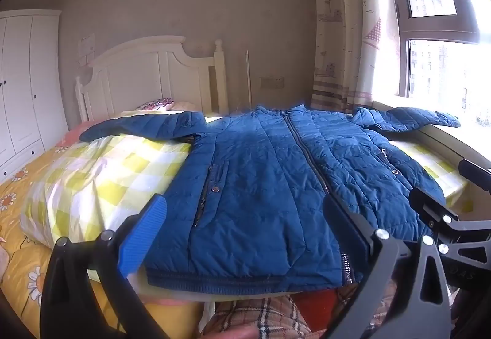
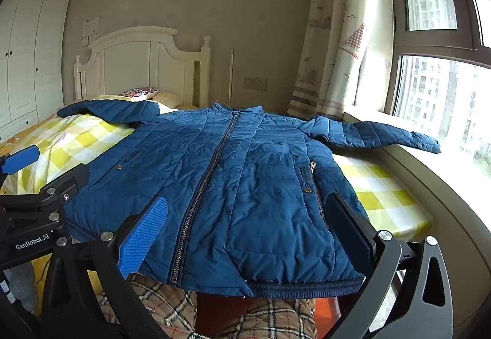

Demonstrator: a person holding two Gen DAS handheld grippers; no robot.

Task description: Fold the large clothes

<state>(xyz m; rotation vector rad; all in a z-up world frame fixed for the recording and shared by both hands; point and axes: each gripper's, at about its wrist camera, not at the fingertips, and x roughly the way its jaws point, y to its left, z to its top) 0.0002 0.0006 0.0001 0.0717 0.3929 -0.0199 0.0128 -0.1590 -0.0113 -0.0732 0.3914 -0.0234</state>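
A blue quilted jacket [image 1: 260, 185] lies flat and zipped on the bed, front up, collar toward the headboard. It also shows in the right wrist view [image 2: 245, 179]. Its left sleeve [image 1: 138, 125] spreads over the yellow checked quilt, and its right sleeve [image 2: 383, 135] rests on the window sill. My left gripper [image 1: 245, 231] is open and empty above the hem's left half. My right gripper [image 2: 248, 231] is open and empty above the hem's right half. The right gripper also shows at the right edge of the left wrist view [image 1: 454, 216]; the left gripper shows at the left edge of the right wrist view [image 2: 46, 173].
The yellow checked quilt [image 1: 101, 173] covers the bed under the jacket. A white headboard [image 1: 153, 78] stands at the far end, a white wardrobe [image 1: 24, 87] at left. The window sill [image 2: 445, 185] and curtain [image 2: 334, 47] run along the right. Plaid trousers [image 2: 172, 305] show at the bed's near edge.
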